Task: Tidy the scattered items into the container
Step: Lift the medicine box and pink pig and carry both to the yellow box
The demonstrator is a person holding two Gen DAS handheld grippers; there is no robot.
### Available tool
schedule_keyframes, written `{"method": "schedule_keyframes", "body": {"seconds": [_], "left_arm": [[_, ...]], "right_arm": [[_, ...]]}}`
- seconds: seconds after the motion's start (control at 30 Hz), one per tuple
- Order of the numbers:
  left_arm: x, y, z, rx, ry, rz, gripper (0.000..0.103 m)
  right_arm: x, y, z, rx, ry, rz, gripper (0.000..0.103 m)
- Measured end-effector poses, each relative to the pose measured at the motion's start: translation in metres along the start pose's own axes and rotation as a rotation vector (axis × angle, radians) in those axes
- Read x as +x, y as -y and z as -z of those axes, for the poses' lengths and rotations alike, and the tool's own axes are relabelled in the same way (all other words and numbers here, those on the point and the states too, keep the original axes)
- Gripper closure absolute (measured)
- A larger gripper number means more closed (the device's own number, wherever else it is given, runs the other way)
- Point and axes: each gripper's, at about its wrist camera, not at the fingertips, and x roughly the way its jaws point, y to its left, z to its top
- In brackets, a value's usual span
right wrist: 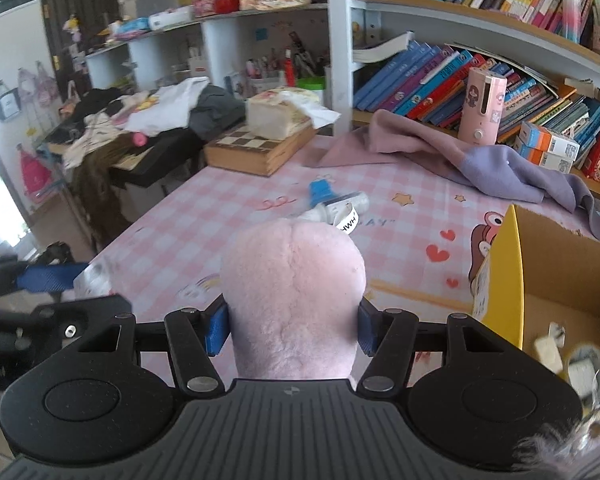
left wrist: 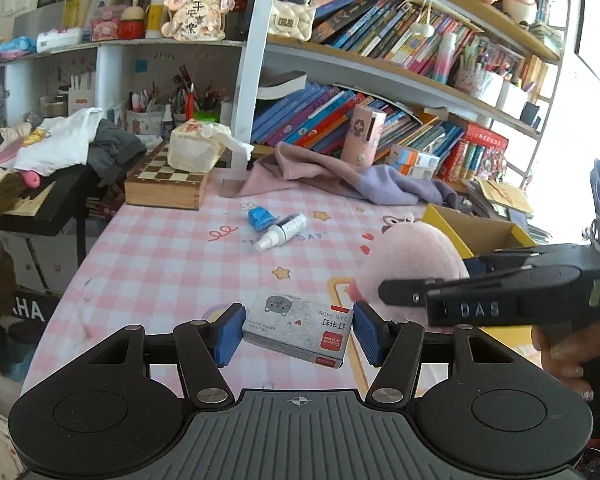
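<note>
over the pink-and-white checked tablecloth (left wrist: 172, 264), printed with stars and hearts, both claws are loaded. the left gripper (left wrist: 298, 332) pinches a small flat staple box (left wrist: 296, 328) of grey card, a cartoon cat on its lid and a red label at one corner; the ribbed blue pads (left wrist: 230, 334) press its short ends and it hangs tilted clear of the cloth. the right gripper (right wrist: 294, 330) squeezes a rounded pink plush toy (right wrist: 294, 296), soft and short-piled, its fuzzy bulk swelling out above the blue pads and hiding most of the fingers. from the left camera that same plush (left wrist: 408, 268) sits just right of the staple box, beside the black claw body and the person's hand (left wrist: 568, 356) on its grip.

at the right stands the container, an open cardboard box (right wrist: 556, 264) with a yellow printed outer wall and plain brown inside; a few pale things lie on its floor, too blurred to name. farther back on the cloth lie a white spray bottle (left wrist: 282, 232) on its side and a crumpled blue item (left wrist: 260, 216) touching it. behind them sprawls a rumpled pink and lilac cloth (left wrist: 340, 176), and a wooden chessboard box (left wrist: 166, 184).
</note>
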Motion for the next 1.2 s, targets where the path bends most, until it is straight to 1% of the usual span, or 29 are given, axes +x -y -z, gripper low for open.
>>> {"method": "schedule_keyframes", "body": {"seconds": [0.17,0.37,0.53,0.73,1.2], "left_arm": [[-0.029,0.010,0.022,0.008,0.001,0.024,0.045],[-0.054,0.020,0.046,0.013,-0.004,0.058,0.045],[-0.066,0.027,0.054,0.025,-0.003,0.092,0.045],[-0.068,0.040,0.062,0.032,-0.017,0.163,0.045],[-0.052,0.082,0.067,0.119,-0.062,0.328,0.045]], "right_arm": [[-0.032,-0.022,0.032,-0.023,0.005,0.007,0.045],[-0.067,-0.040,0.073,-0.040,-0.006,0.054,0.045],[-0.090,-0.043,0.093,0.000,-0.016,0.096,0.045],[-0.107,-0.039,0.107,0.038,-0.030,0.150,0.045],[-0.144,-0.016,0.139,0.145,-0.054,0.288,0.045]]}}
